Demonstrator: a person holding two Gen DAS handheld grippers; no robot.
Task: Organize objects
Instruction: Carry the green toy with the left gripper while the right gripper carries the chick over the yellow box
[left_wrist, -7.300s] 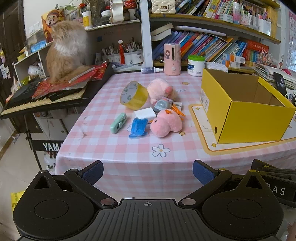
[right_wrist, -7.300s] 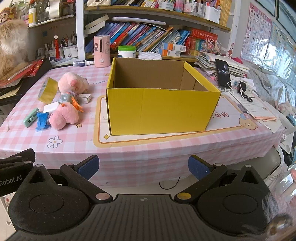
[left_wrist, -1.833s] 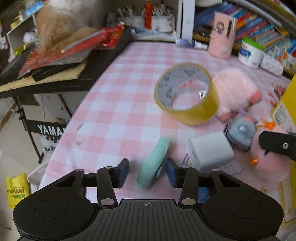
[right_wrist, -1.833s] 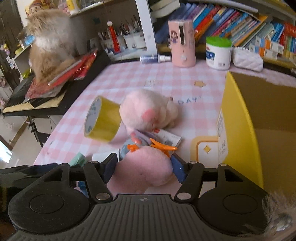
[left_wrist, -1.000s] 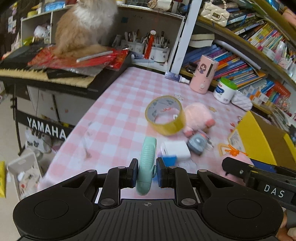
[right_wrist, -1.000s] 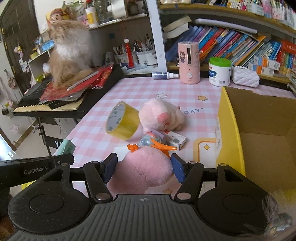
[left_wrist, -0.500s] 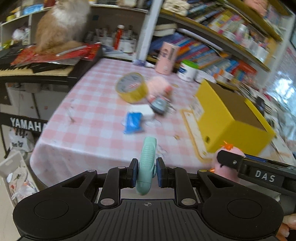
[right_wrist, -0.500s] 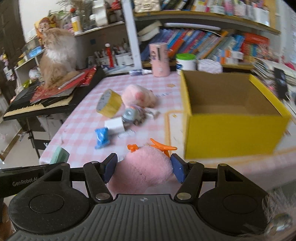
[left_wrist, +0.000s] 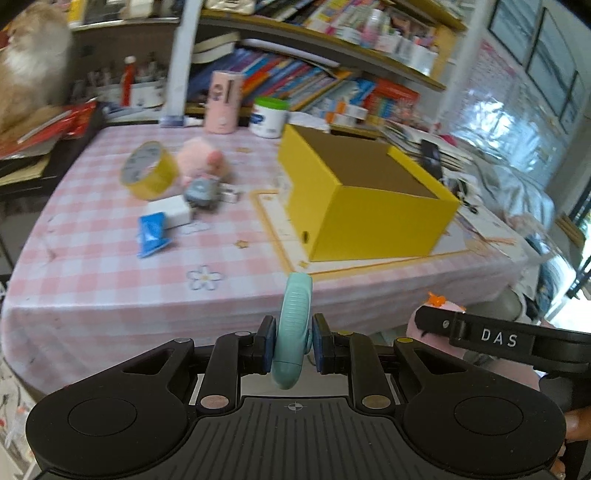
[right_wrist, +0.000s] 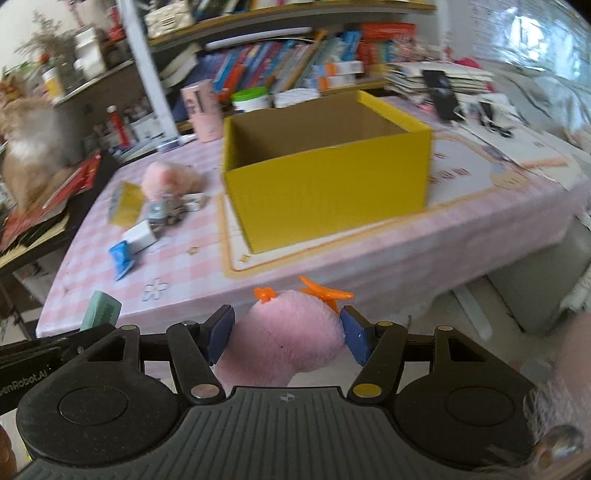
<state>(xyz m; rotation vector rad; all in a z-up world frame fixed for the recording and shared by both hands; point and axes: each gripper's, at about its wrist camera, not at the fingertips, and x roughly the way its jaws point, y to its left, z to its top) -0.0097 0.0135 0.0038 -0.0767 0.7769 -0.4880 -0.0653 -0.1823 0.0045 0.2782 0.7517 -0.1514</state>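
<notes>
While my left tool (left_wrist: 293, 345) pinches the little green clip (left_wrist: 293, 325) tight between its pads, my right tool (right_wrist: 287, 334) squeezes the soft pink plush toy (right_wrist: 284, 343) with the orange bits on top, and both hang in the air in front of the near edge of the desk (left_wrist: 92, 295). I think the job now is to bring both things over the yellow box (right_wrist: 325, 184) and let them go inside. To do it well, I should lift each one higher than the box's front wall first, then open up only when the thing is right above the brown inside. The plush is squishy and fat, so it could catch on the rim if I come in low. The clip is thin and could slip, so I should keep my squeeze firm until it is over the hole. The near strip of pink cloth in front of the box is bare, so there is good room to come in from here. The box top is wide open. To the left lie a blue packet (left_wrist: 150, 236), a white block (left_wrist: 169, 210), a yellow tape roll (left_wrist: 147, 175) and another pink plush (left_wrist: 201, 158), well apart from my path. Behind the box stand a pink bottle (left_wrist: 223, 101) and a white jar (left_wrist: 269, 117), so I should not push the box back.
</notes>
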